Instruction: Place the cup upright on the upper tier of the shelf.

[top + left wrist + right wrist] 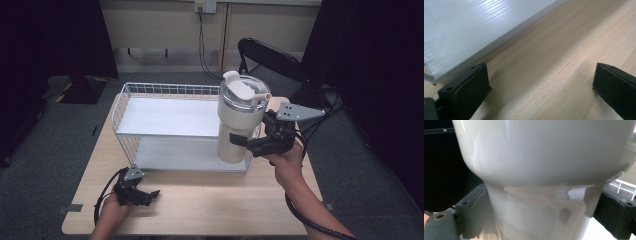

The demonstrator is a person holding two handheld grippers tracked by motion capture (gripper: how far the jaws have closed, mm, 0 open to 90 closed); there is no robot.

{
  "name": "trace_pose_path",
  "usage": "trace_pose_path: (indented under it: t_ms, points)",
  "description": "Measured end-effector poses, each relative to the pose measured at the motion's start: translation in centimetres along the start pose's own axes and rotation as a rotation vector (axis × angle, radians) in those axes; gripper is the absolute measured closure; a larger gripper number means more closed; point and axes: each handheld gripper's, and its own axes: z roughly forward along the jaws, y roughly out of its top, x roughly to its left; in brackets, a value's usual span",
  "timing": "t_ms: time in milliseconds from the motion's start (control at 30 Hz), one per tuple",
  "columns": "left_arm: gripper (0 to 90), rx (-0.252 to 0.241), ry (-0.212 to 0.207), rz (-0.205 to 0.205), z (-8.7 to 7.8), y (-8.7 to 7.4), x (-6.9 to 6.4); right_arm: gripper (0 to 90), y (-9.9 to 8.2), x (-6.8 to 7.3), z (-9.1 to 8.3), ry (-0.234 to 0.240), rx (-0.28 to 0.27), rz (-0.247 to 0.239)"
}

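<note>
A large white tumbler [235,125] with a lid and spout stands upright at the right end of a white wire rack [170,90], its base at the lower shelf. My right gripper [247,144] is shut on its narrow lower part from the right. In the right gripper view the tumbler [544,157] looms close, with my right gripper [544,217] pressing a black jaw against each side of the stem. My left gripper [149,196] rests low on the wooden table [210,200], in front of the rack's left corner. It stands open [540,85] with nothing between its jaws.
The rack has two white shelves, and the lower shelf board's edge [461,32] lies just ahead of the left gripper. A black chair [270,57] stands behind the table's far right corner. Bare tabletop runs along the front.
</note>
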Motion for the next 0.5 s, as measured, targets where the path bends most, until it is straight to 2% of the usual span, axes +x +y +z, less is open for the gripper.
trace_pose_path:
  t_ms: [500]
  points:
    - [0.0,0.000,-0.001,0.000,0.0,0.0,0.0,9.8,1.9,-0.4,1.7,-0.004,-0.009,-0.012]
